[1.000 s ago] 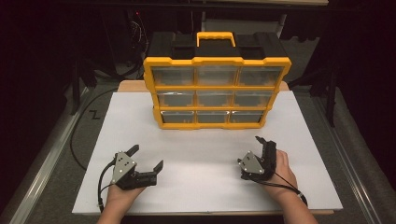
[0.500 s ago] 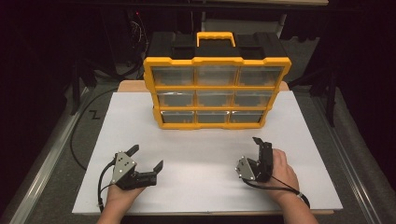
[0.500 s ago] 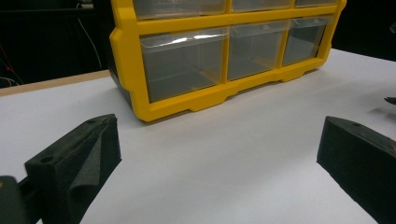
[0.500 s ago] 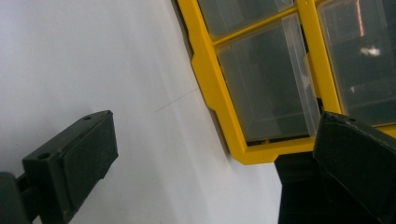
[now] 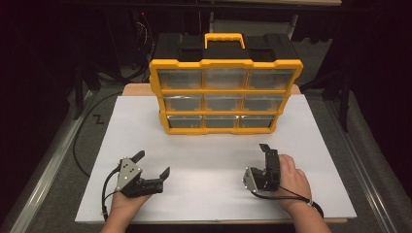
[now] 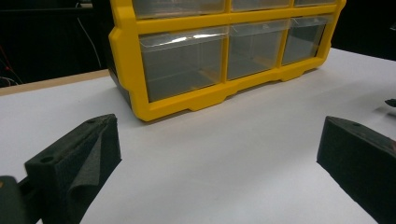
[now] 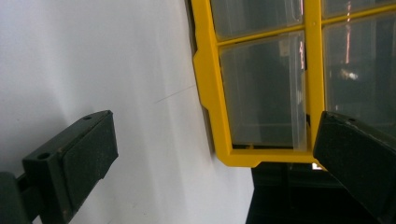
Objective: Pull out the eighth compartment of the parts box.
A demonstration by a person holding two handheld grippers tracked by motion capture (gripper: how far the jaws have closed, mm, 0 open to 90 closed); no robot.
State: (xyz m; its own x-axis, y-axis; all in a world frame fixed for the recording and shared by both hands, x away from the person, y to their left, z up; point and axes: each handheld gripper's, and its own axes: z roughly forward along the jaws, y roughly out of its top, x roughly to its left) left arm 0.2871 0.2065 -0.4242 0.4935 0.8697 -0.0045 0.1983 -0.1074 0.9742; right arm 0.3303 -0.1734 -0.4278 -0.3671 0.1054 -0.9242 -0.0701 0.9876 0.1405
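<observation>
Both hands sit low at the near edge of the white board (image 5: 209, 145), and nothing is gripped. The left gripper (image 5: 152, 168) has its jaws spread wide and flat over the board; the right gripper (image 5: 267, 158) is rolled on its side, jaws also wide apart. The yellow drawer cabinet (image 5: 226, 90) stands upright at the far middle, well apart from both, all clear drawers shut. This looks like a ready stance; the next move likely calls for reaching forward to a drawer front.
</observation>
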